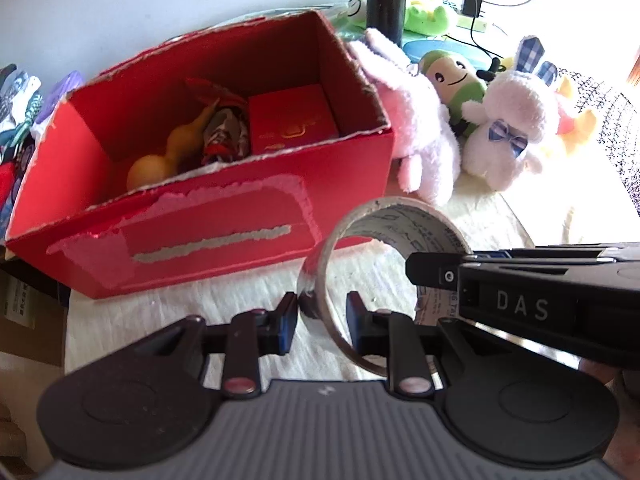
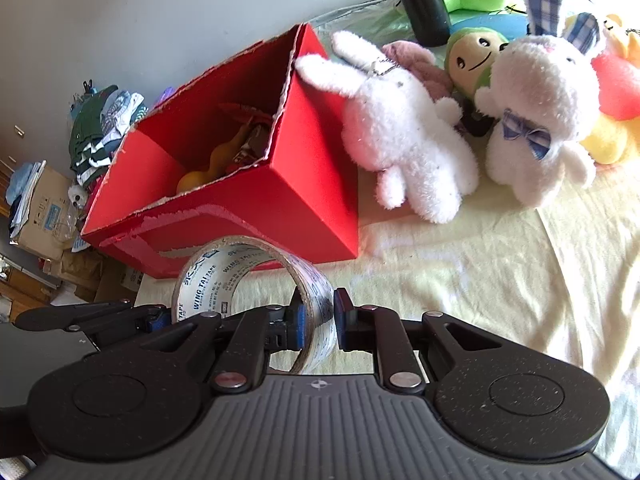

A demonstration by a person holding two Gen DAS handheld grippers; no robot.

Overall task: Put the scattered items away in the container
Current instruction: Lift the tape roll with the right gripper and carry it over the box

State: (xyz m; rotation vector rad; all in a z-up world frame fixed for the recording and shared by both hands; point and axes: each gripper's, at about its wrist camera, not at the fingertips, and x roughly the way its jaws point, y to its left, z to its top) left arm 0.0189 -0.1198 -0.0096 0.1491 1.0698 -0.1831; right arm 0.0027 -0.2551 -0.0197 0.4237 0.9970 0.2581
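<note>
At 12 o'clock inside red box [image 1: 224, 216]: gourd [image 1: 160, 156], small red box [image 1: 292, 118] already stored. Tape roll [image 1: 320, 280] outside, pinched by left claw [image 1: 322, 316] and right claw [image 2: 318, 320]; plush toys [image 2: 404, 136] remaining at 2 o'clock.

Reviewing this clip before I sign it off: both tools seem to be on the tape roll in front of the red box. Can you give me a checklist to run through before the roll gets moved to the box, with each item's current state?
1. Left tool pinching the wall of the clear packing tape roll: ok, a finger on each side of it.
2. Right tool pinching the opposite wall: ok.
3. Torn-edged red cardboard box open on top: ok.
4. Free floor space inside, beside the yellow gourd and small red gift box: cannot tell.
5. Path to the box free of obstacles: ok; the white plush rabbit leans on the box's far side.
6. Roll lifted off the pale yellow cloth: cannot tell.
</note>
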